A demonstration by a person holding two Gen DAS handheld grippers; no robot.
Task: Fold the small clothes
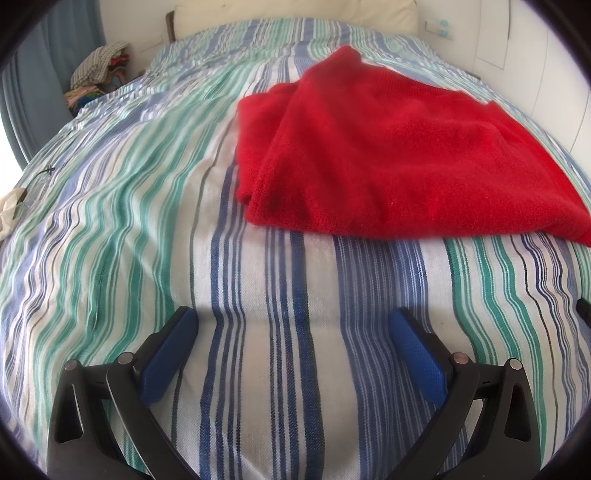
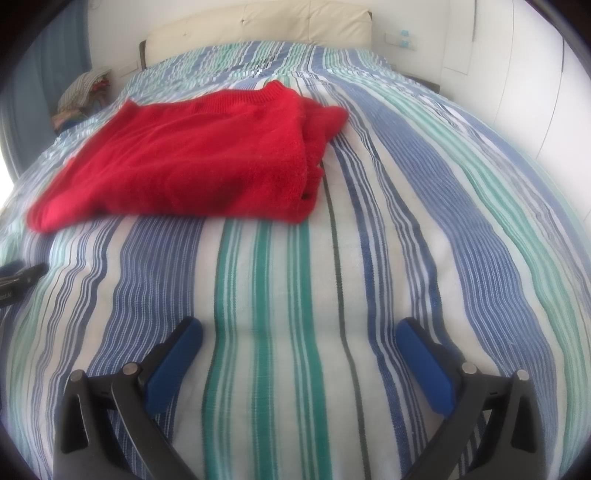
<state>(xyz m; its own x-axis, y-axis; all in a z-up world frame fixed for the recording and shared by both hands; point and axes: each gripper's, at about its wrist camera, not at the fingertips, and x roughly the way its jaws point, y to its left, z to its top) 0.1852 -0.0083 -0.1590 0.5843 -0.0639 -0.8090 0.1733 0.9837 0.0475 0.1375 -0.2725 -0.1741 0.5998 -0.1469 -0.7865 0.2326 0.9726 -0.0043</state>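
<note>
A red knitted sweater point(image 1: 399, 147) lies folded on the striped bedspread point(image 1: 147, 206), ahead and to the right in the left wrist view. In the right wrist view the sweater point(image 2: 184, 162) lies ahead and to the left, its ribbed collar at the far edge. My left gripper point(image 1: 293, 321) is open and empty, low over the bedspread, short of the sweater's near edge. My right gripper point(image 2: 299, 330) is open and empty over the bedspread point(image 2: 424, 206), also short of the sweater. The left gripper's tip point(image 2: 22, 275) shows at the left edge of the right wrist view.
A cream headboard point(image 2: 258, 22) stands at the far end of the bed. A pile of mixed clothes point(image 1: 98, 74) sits beside the bed at the far left. A white wall with cupboard doors point(image 2: 524, 74) runs along the right. A pale crumpled item point(image 1: 11, 216) lies at the left edge.
</note>
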